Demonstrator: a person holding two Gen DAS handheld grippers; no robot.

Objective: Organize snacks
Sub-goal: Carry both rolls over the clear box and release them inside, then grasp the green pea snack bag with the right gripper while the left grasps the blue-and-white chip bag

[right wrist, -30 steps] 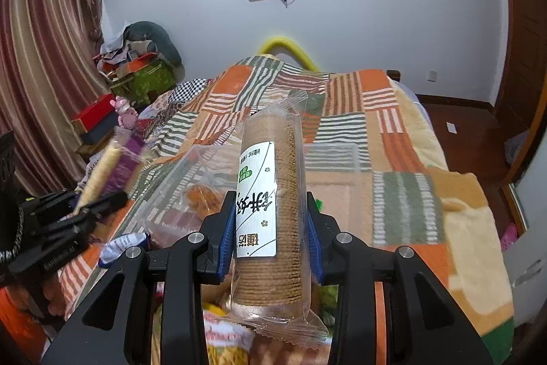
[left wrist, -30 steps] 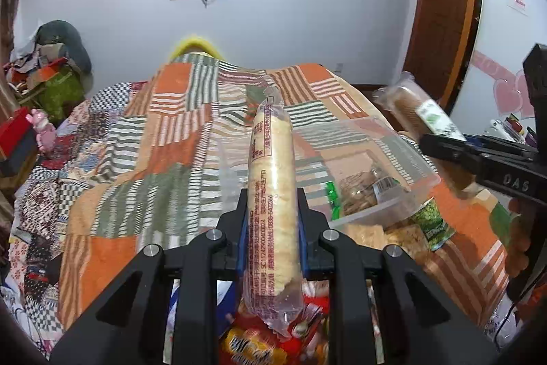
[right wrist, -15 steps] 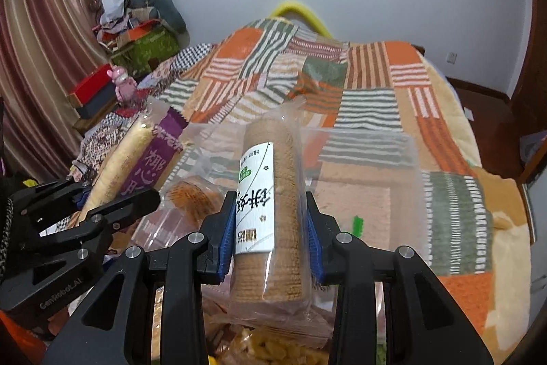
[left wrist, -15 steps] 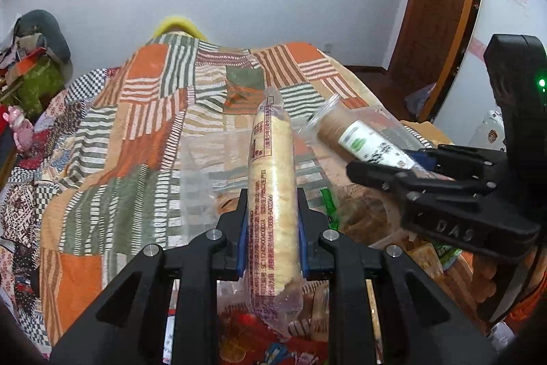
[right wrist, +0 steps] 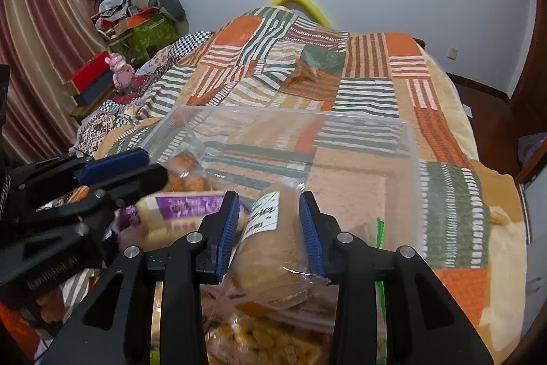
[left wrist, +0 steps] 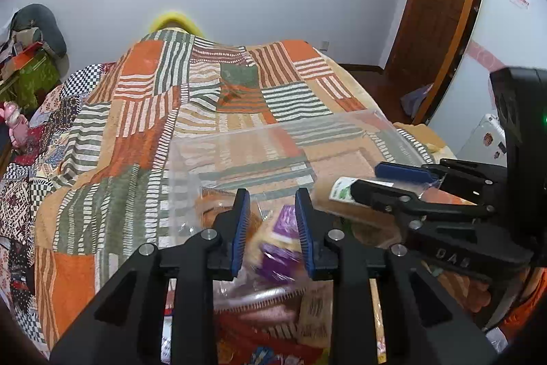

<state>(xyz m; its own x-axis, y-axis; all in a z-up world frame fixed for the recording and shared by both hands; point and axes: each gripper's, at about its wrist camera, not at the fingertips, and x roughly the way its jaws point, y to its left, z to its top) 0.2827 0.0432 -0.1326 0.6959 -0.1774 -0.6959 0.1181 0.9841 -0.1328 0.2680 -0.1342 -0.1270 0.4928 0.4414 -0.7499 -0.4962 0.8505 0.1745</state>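
Note:
A clear plastic bin (left wrist: 359, 122) (right wrist: 407, 139) sits on the patchwork bed. My left gripper (left wrist: 271, 194) is open; the pale cracker roll with a purple label (left wrist: 277, 248) (right wrist: 177, 214) lies blurred below and between its jaws, in the bin. My right gripper (right wrist: 268, 197) is open; the brown biscuit roll with a white label (right wrist: 273, 242) (left wrist: 342, 194) lies loose between its jaws, tilted, over the bin's near part. The right gripper (left wrist: 389, 178) shows at right in the left wrist view. The left gripper (right wrist: 143, 163) shows at left in the right wrist view.
More snack packs lie at the near edge: red and orange packets (left wrist: 259, 330), a yellow snack bag (right wrist: 266, 341), a fried-snack bag (right wrist: 188, 173) in the bin. Patchwork quilt (right wrist: 342, 70) covers the bed. Boxes and a pink toy (right wrist: 121, 70) stand at left. A door (left wrist: 437, 5) is at right.
Both grippers moved down over the bin and opened. The cracker roll dropped out of the left gripper; the biscuit roll is released from the right and tilts.

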